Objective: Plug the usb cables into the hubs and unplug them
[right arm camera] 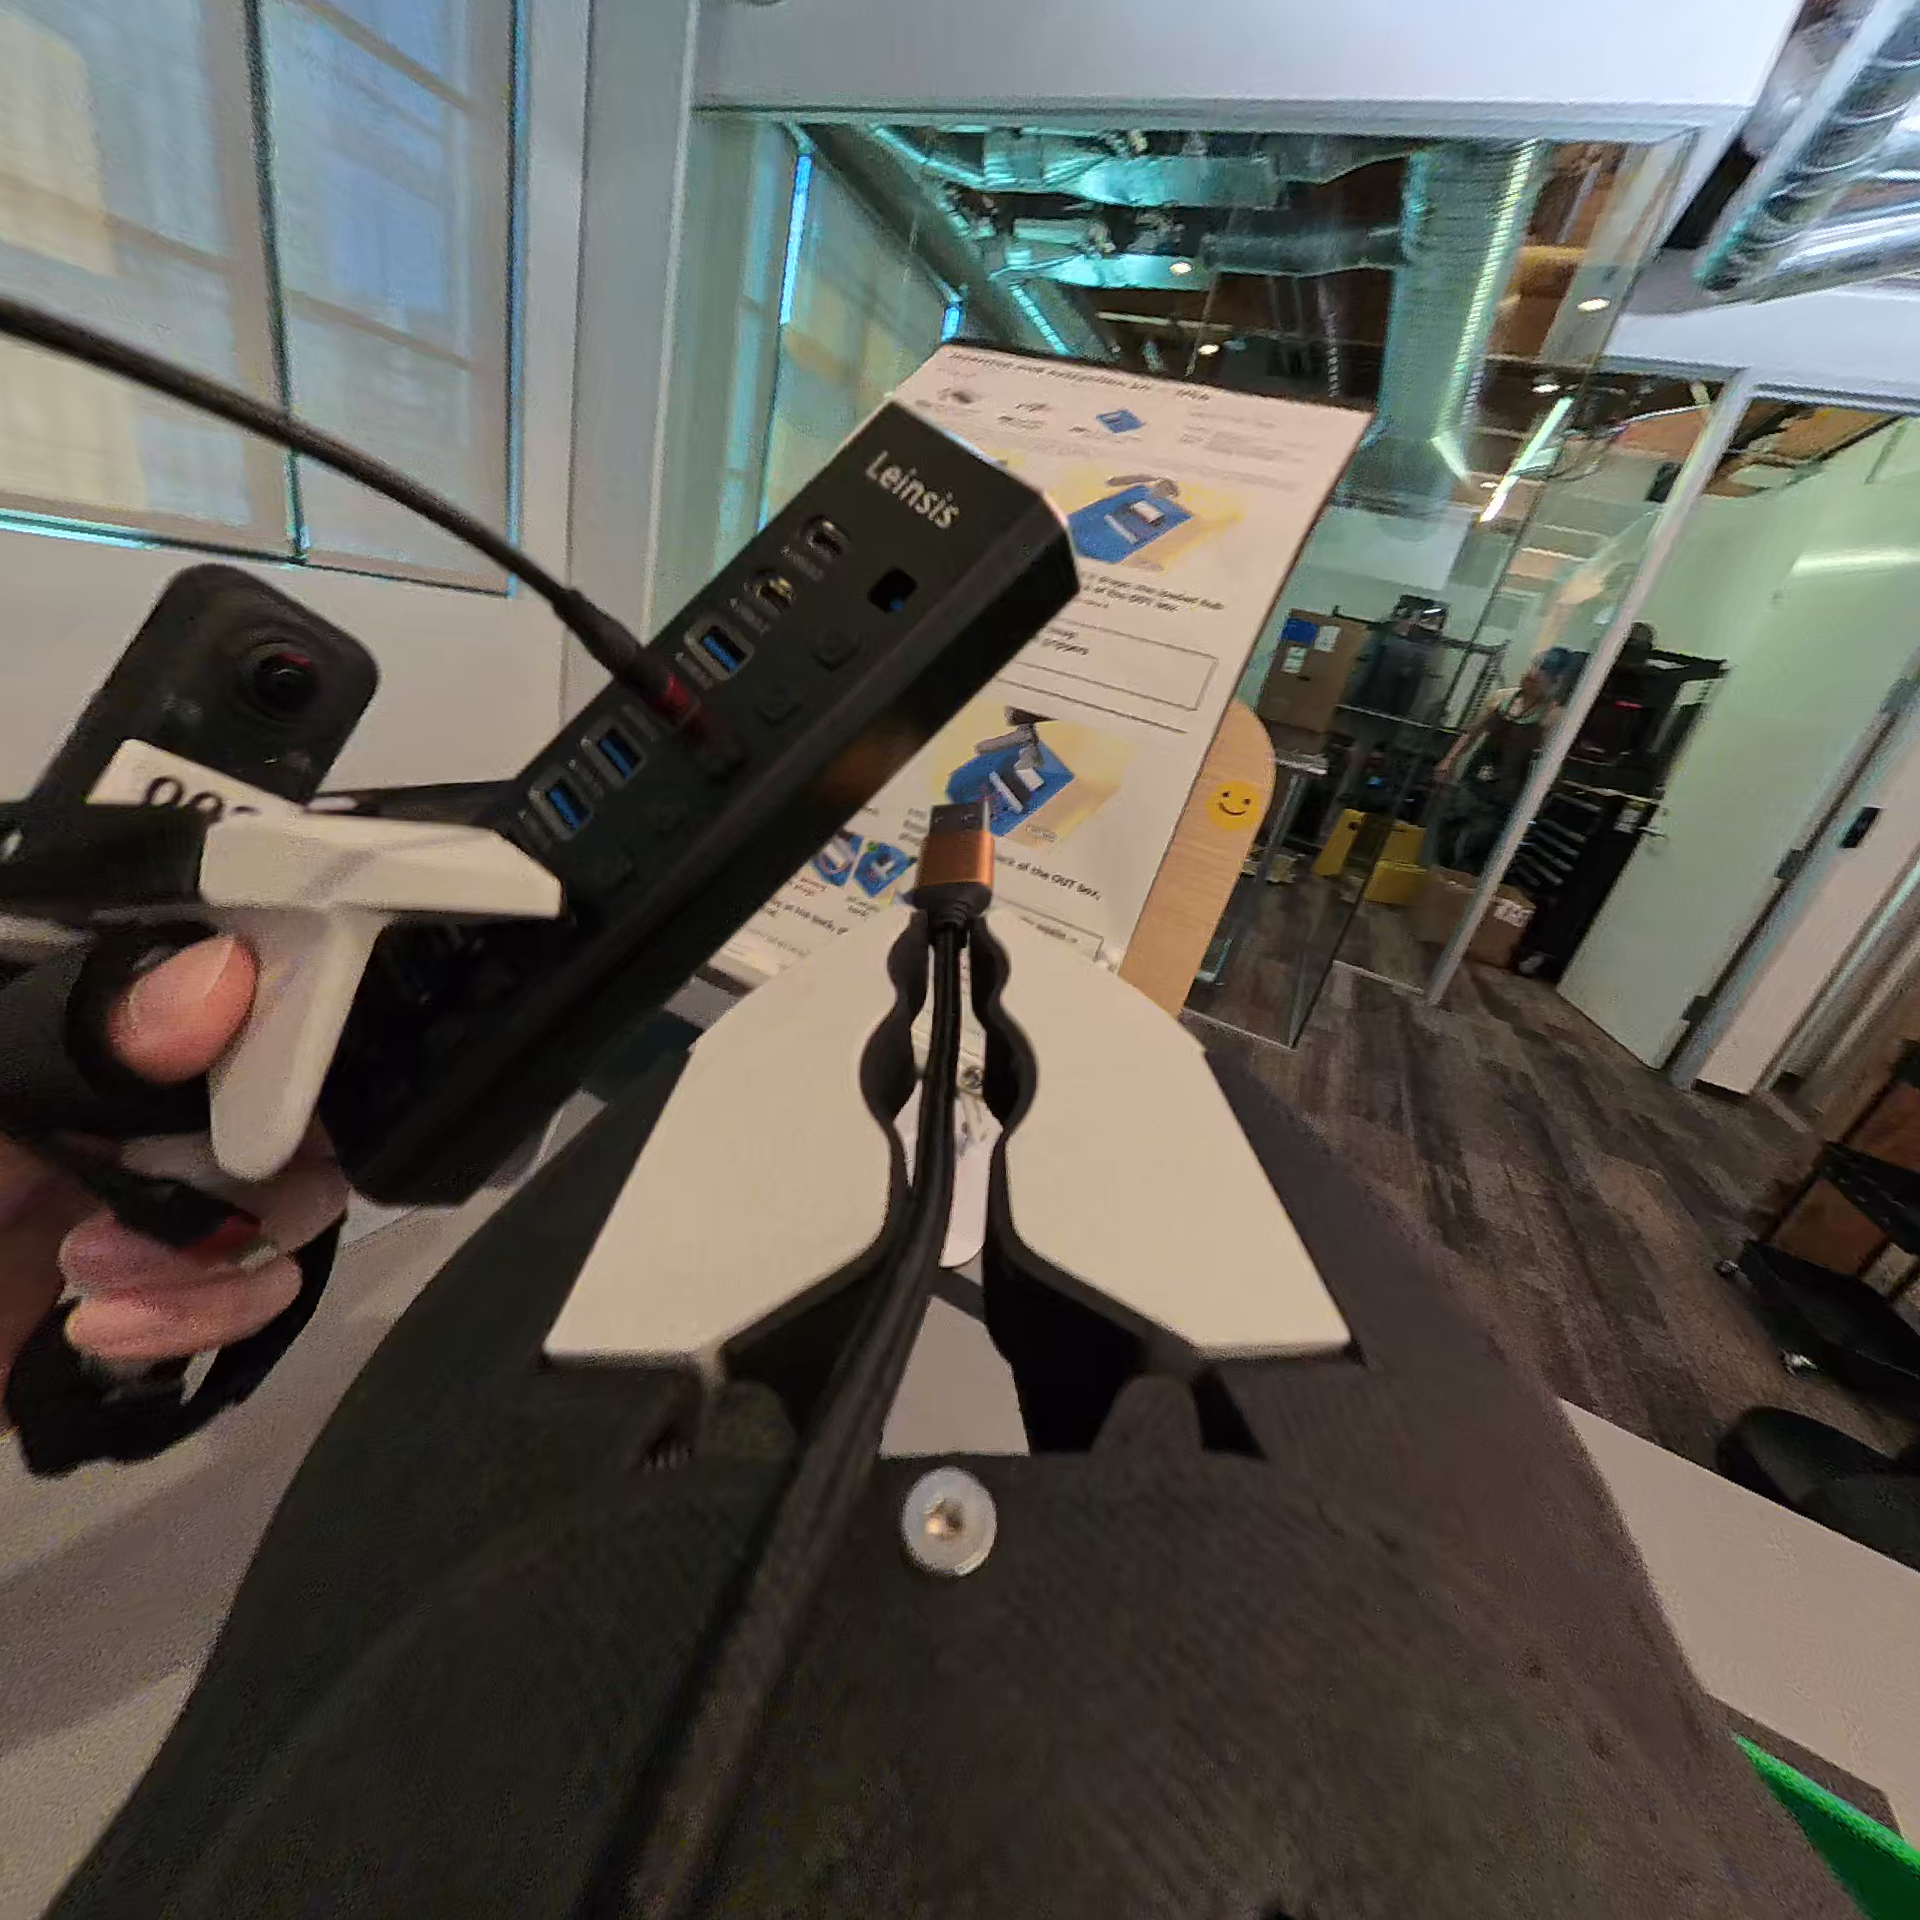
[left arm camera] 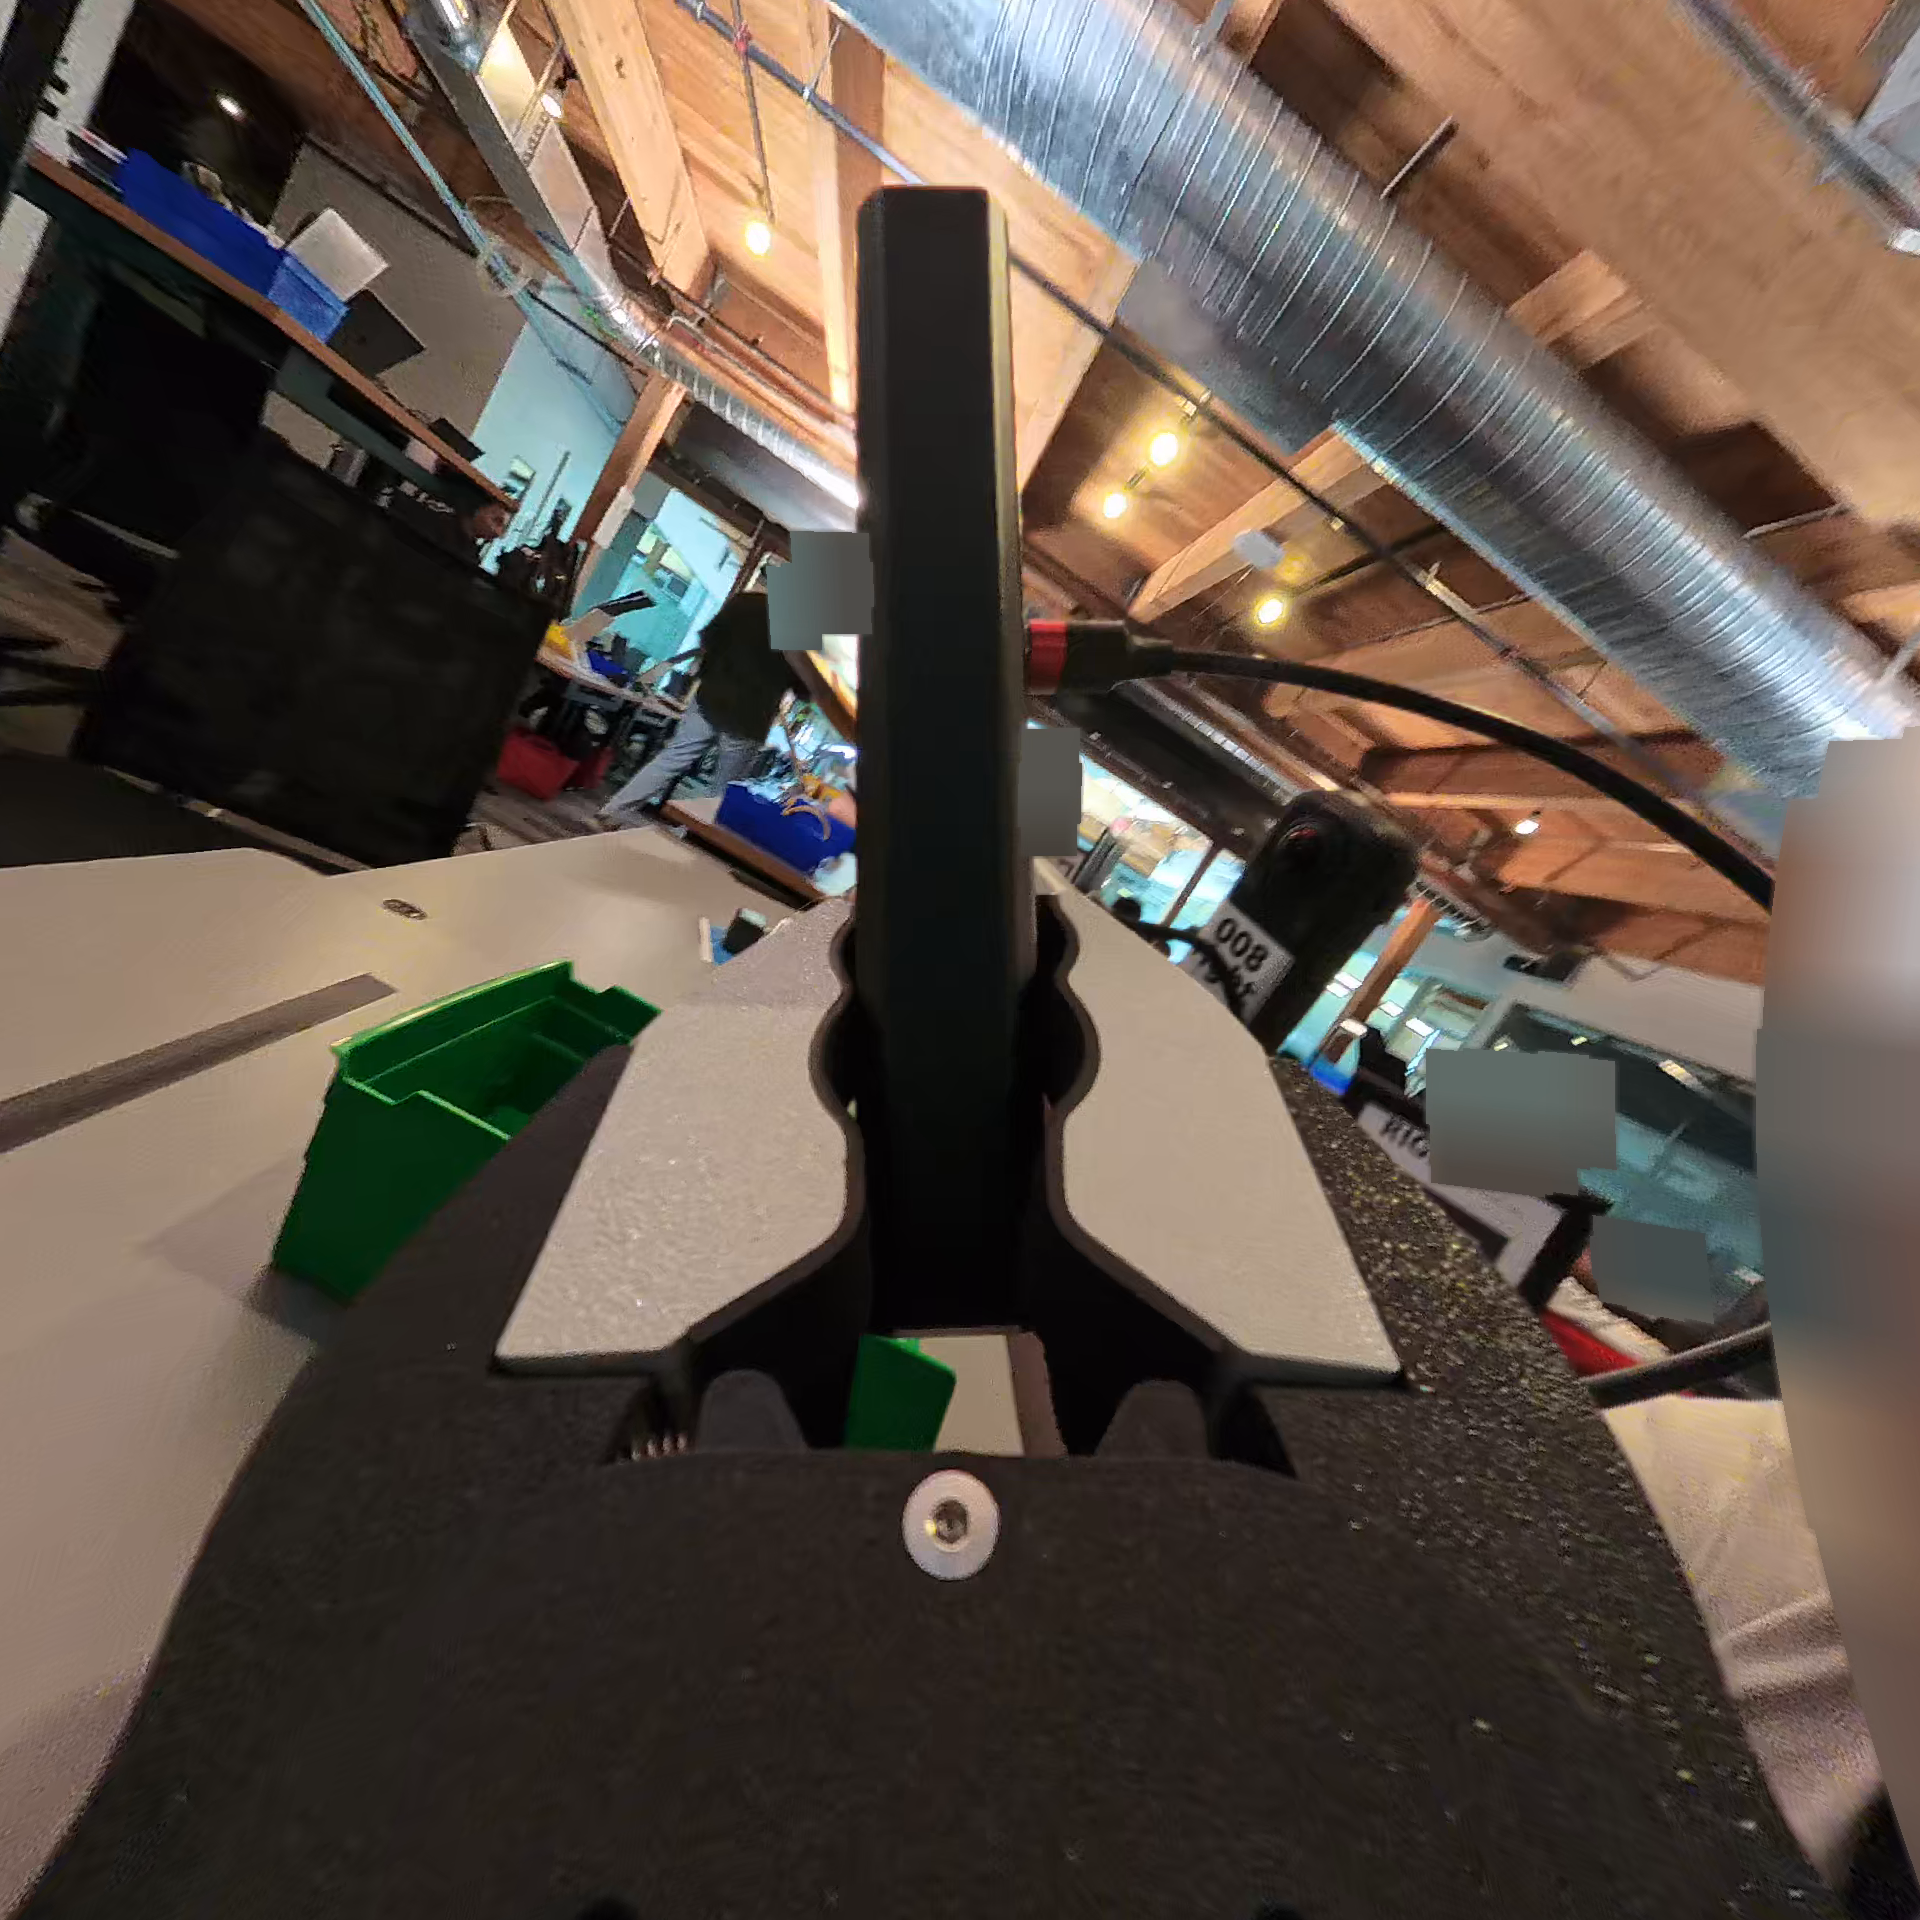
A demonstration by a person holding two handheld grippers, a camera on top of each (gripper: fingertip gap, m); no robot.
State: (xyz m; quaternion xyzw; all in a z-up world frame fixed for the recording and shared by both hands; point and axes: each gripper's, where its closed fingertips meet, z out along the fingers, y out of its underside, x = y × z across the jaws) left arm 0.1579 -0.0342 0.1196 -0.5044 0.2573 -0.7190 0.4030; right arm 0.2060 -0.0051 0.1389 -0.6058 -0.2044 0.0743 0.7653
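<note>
My left gripper (left arm camera: 940, 935) is shut on a black USB hub (left arm camera: 935, 582) and holds it upright in the air. A black cable with a red-banded plug (left arm camera: 1070, 655) sits in a port on the hub's right side. In the right wrist view the hub (right arm camera: 831, 707) tilts up to the right and shows its row of blue ports, with the left gripper (right arm camera: 447, 935) clamped on its lower end. My right gripper (right arm camera: 948, 956) is shut on a braided black cable just behind its copper-collared USB plug (right arm camera: 951, 852). The plug points up, just below the hub's lower edge and apart from the ports.
A green plastic bin (left arm camera: 457, 1101) stands on the white table (left arm camera: 156, 1039) at the left; its corner also shows in the right wrist view (right arm camera: 1839, 1829). A printed instruction poster (right arm camera: 1132, 582) stands behind the hub. A person's hand (right arm camera: 156, 1091) holds the left gripper. The left gripper's tips are roughly 6 cm from the right gripper's.
</note>
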